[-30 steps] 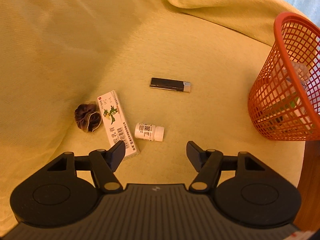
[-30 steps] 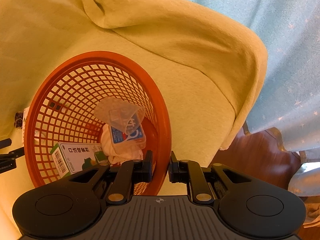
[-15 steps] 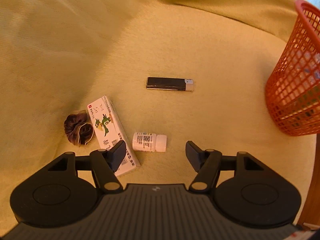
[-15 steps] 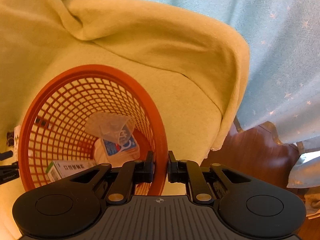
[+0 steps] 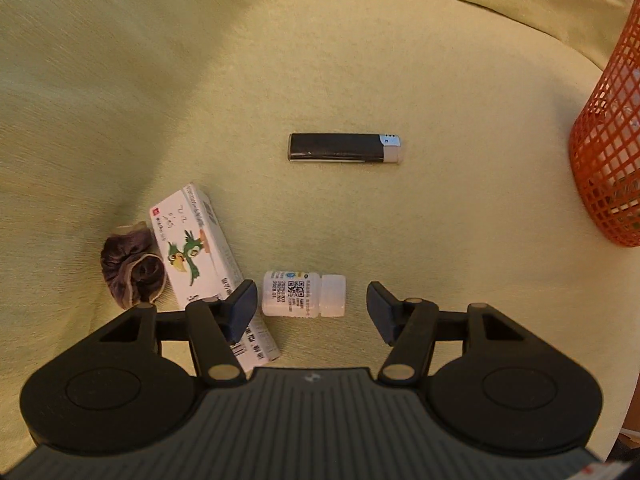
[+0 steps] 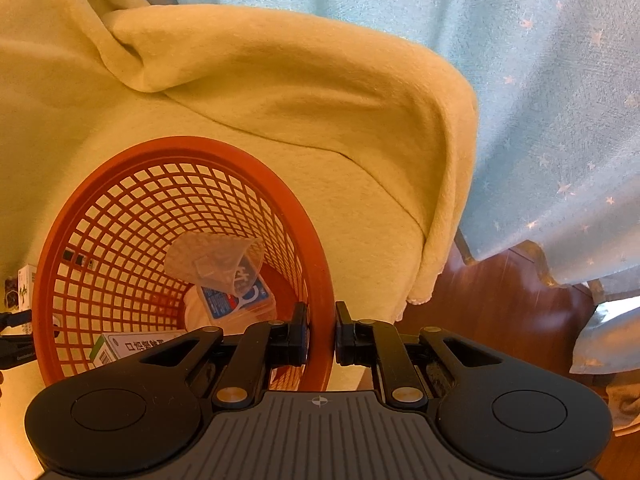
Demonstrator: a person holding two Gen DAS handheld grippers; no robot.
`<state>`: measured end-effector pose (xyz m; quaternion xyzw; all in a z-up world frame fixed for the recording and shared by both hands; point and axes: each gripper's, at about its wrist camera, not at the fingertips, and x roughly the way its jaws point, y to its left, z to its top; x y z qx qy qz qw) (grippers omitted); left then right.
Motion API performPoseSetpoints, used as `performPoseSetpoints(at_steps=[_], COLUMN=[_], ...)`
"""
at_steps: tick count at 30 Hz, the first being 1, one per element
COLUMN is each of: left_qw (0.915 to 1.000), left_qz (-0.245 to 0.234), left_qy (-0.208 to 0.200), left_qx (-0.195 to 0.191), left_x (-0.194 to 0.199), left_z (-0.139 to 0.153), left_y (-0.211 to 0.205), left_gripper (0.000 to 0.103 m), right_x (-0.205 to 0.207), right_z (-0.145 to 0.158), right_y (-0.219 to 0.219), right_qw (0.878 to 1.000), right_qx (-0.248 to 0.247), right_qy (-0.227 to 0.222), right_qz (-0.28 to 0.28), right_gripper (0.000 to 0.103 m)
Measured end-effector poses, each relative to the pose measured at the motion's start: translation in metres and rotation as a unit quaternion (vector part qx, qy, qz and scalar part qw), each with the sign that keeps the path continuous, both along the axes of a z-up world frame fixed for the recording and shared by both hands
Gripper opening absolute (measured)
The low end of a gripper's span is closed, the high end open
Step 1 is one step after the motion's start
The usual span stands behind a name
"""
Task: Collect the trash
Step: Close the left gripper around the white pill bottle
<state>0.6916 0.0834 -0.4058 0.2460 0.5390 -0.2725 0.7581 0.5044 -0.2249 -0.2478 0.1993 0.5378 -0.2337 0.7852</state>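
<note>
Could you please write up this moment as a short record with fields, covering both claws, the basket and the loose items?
surface: yellow-green blanket
left claw: open, empty, white bottle between its fingers, not gripped
right claw: shut on the orange basket rim
in basket: clear plastic cup, blue packet, green-and-white box
loose on blanket: white bottle, black lighter, parrot box, purple scrunchie
</note>
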Motion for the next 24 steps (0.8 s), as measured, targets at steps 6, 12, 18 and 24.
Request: performPoseSetpoints(at_steps=[6,12,18,24], left_qw=[0.9998,0.9991,0.9984,0.9981], left_qz=[0.013,0.039,0.055,0.06], left_qy=[0.014,0.013,0.01,0.012], left_qx=[0.009,-0.002,-0.009,-0.008], left_x=[0.002,0.002,-0.003,-0.009], left_z=[-0.011,-0.007,0.008,0.028], left_y=[0.0,0.004,0.004,-0.001], left_gripper=[0.042,0.041,0.041,0.041], right_x=[0.0,0.0,0.0,0.0], right_z=[0.001,-0.001,0.0,0.002], right_y=[-0.001,-0.005,-0.001,0.001], right_qw=[1.0,1.0,1.0,1.0], right_qx=[0.002,0.004,0.0,-0.003], right_qy=[-0.001,0.001,0.001,-0.002], right_qz=[0.003,0.006,0.015,0.024], right_gripper=[0.009,0.009,0.009,0.009])
